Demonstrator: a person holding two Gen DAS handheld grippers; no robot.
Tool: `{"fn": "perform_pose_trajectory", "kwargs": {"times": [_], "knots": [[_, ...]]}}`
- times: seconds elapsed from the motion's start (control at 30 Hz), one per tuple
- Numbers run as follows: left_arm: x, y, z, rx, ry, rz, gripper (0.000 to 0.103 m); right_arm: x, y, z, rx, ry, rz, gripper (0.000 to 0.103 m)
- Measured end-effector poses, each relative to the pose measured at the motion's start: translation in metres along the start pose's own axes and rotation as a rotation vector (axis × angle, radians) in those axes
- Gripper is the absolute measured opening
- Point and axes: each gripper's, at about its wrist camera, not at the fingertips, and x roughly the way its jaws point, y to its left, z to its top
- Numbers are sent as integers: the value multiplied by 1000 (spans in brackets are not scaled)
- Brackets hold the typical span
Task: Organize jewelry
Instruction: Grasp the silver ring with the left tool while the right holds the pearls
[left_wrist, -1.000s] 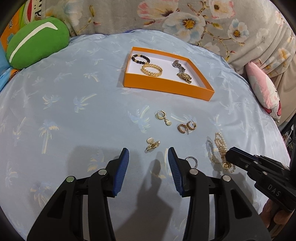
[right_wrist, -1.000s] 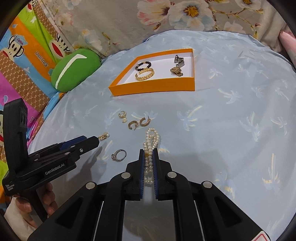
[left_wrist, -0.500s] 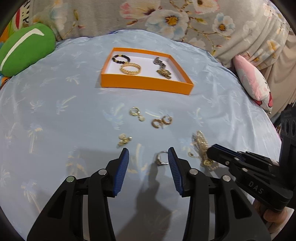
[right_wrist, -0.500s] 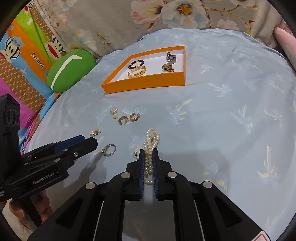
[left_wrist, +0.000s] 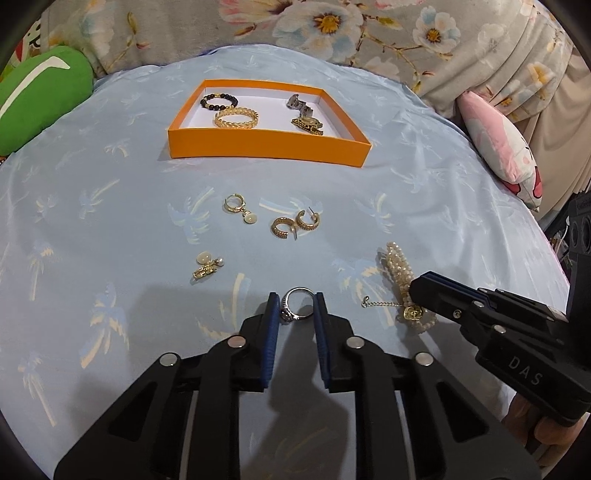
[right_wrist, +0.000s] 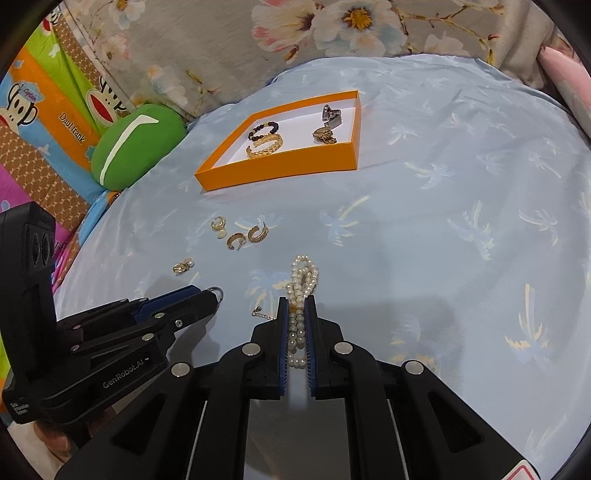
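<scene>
On the pale blue cloth, a silver ring (left_wrist: 300, 291) lies between the blue pads of my left gripper (left_wrist: 295, 301). Its jaws are closing, and the pads look to touch both sides of the ring. My right gripper (right_wrist: 296, 301) is shut on a pearl bracelet (right_wrist: 304, 273) that still rests on the cloth, its gold clasp chain trailing left. An orange box (left_wrist: 266, 147) further back holds a black bead bracelet (left_wrist: 218, 100), a gold bracelet (left_wrist: 236, 119) and a watch (left_wrist: 306, 118). Loose on the cloth are a drop earring (left_wrist: 236, 206), two gold hoops (left_wrist: 293, 225) and a pearl clip earring (left_wrist: 207, 264).
A green cushion (left_wrist: 40, 96) lies at the far left and a pink pillow (left_wrist: 498, 155) at the right edge of the cloth. Floral fabric rises behind the box. Bright cartoon fabric (right_wrist: 37, 129) hangs at the left.
My left gripper has slid right from the pearl clip earring to the silver ring, and its jaws have narrowed around it. The right gripper stays shut on the pearls.
</scene>
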Motion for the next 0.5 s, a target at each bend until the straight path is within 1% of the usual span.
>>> {"fn": "perform_pose_trajectory", "kwargs": {"times": [0.1,0.23,0.5], "knots": [[0,1,0,-7,2,-7,7,1,-1,0,2,1,4,8],[-1,0,0,8,-6,-3,6,0,-1,0,2,-2,4,8],[-9,2,4,4,-25,-9,6,-5,-2,3,2,-22,9,8]]}}
